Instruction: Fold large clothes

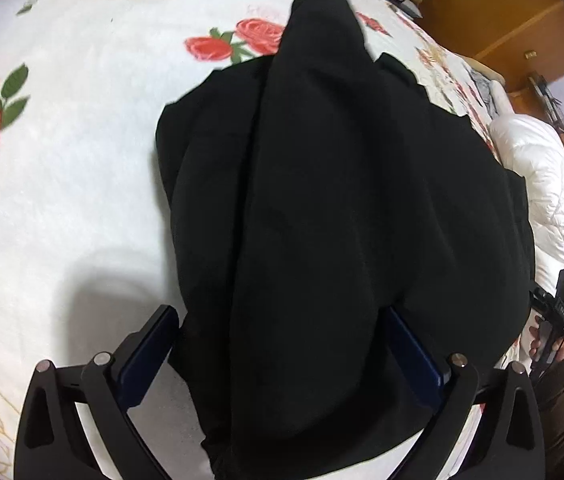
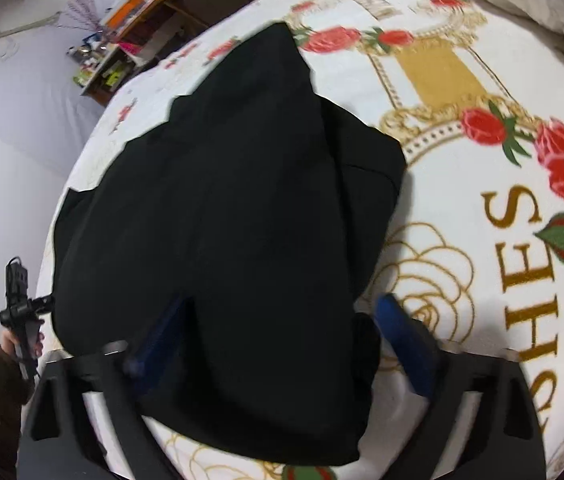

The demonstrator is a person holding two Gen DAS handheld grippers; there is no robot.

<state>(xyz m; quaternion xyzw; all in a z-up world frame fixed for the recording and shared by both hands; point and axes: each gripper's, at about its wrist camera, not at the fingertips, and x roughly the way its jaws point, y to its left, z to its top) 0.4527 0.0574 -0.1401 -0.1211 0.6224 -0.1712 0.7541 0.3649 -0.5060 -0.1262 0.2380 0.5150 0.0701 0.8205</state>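
Your left hand-held gripper (image 1: pixel 278 344) stands wide, its blue pads on either side of the near end of the black garment (image 1: pixel 322 208), with cloth running between them but neither pad visibly pressing. Your right hand-held gripper (image 2: pixel 282 336) is just as wide and straddles the near end from the other side; its left pad is partly hidden by a fold, so I cannot tell whether that pad touches. The garment lies bunched on the bed, on a white blanket (image 1: pixel 82 140) printed with red roses, its long axis running straight away from both grippers to a narrow far tip. Both hands look about equally near, so I judge either can take the near edge. Beyond, a white quilt (image 1: pixel 538 184) lies just beside the garment's far side; nothing blocks the cloth itself.
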